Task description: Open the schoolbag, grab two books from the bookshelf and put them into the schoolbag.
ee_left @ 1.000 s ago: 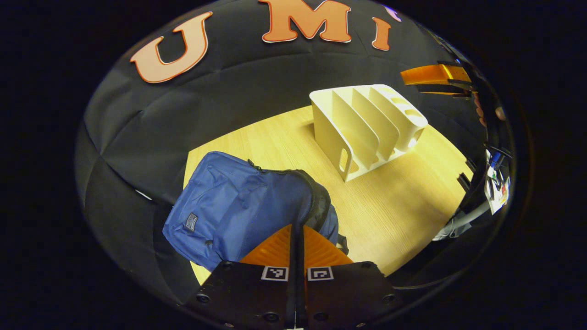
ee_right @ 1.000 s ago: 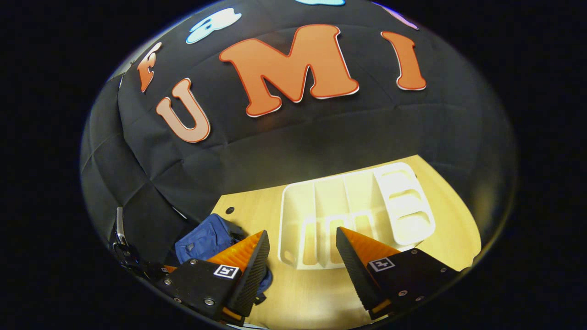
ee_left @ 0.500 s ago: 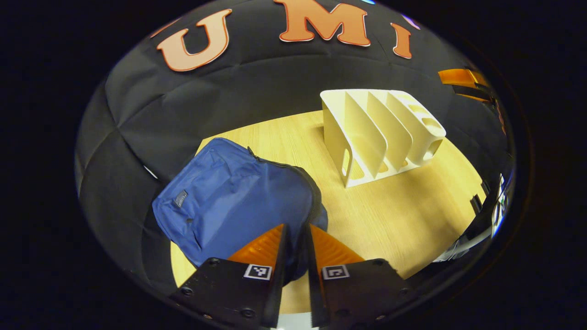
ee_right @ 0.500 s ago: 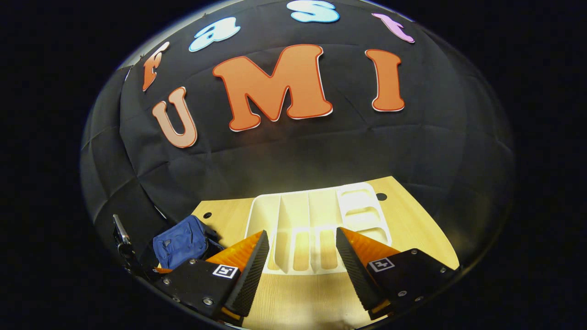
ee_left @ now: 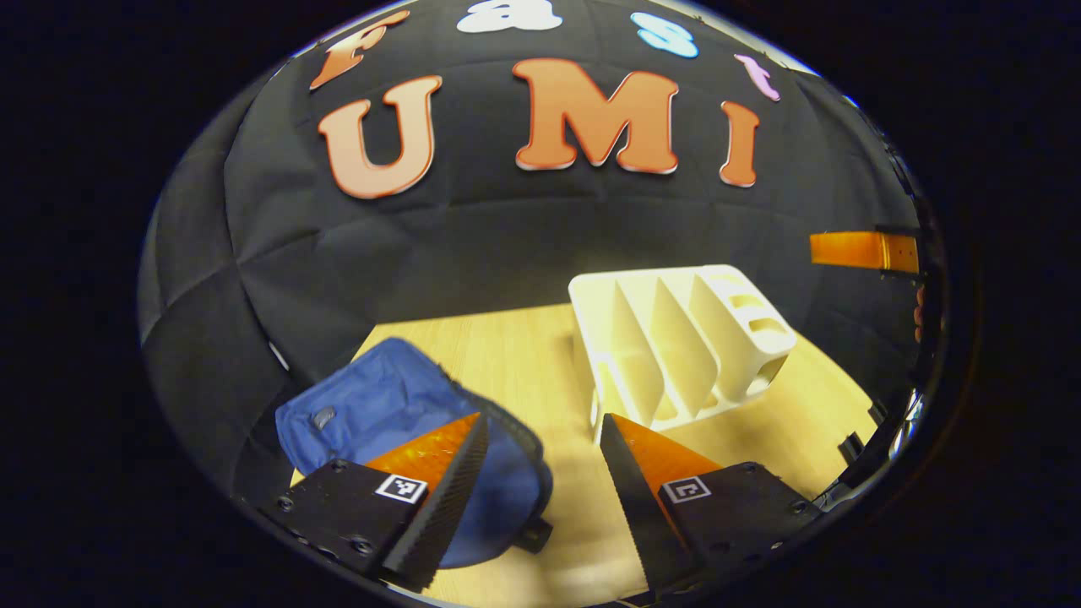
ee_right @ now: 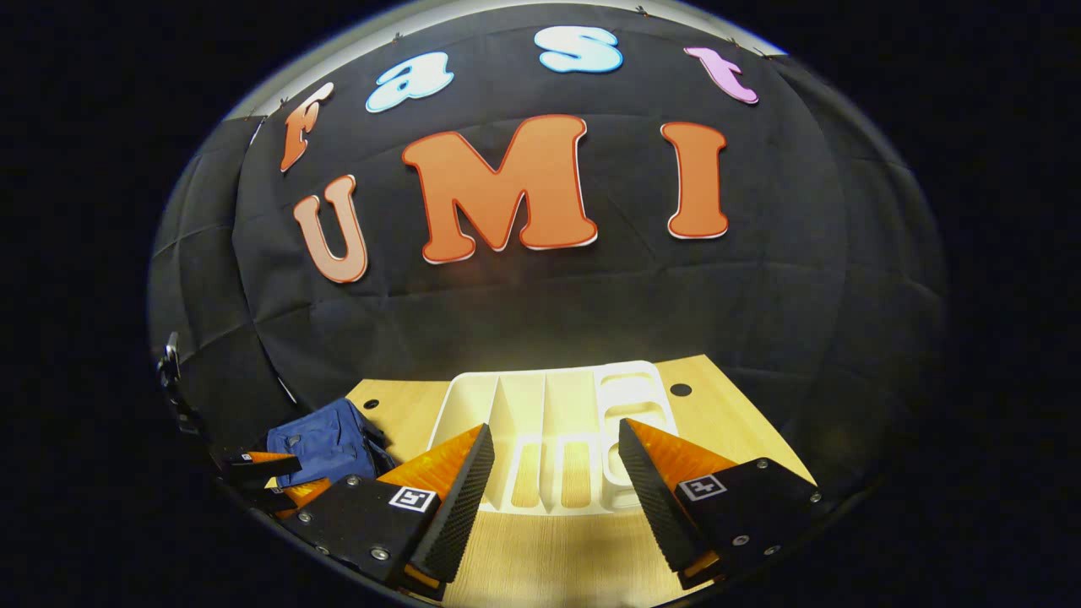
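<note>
- Blue schoolbag (ee_left: 397, 414) — contents hidden; white bookshelf (ee_left: 684, 338) beside it.
- Wooden table (ee_left: 507, 355), black cloth wall (ee_left: 507, 245).
- Left gripper (ee_left: 540, 431), right gripper (ee_right: 556, 439): fingers apart, holding nothing.

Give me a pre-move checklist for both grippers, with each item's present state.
1. Left gripper fingers apart and holding nothing: ok.
2. Right gripper fingers apart and holding nothing: ok.
3. Books standing in the bookshelf, ready to grab: not ok; the slots look bare in both views.
4. Books already inside the schoolbag: cannot tell; its inside is hidden.
5. Schoolbag lying flat on the table, apart from the bookshelf: ok.
6. Schoolbag zip open: cannot tell; the zip runs along the edge, but no clear gap shows.
</note>
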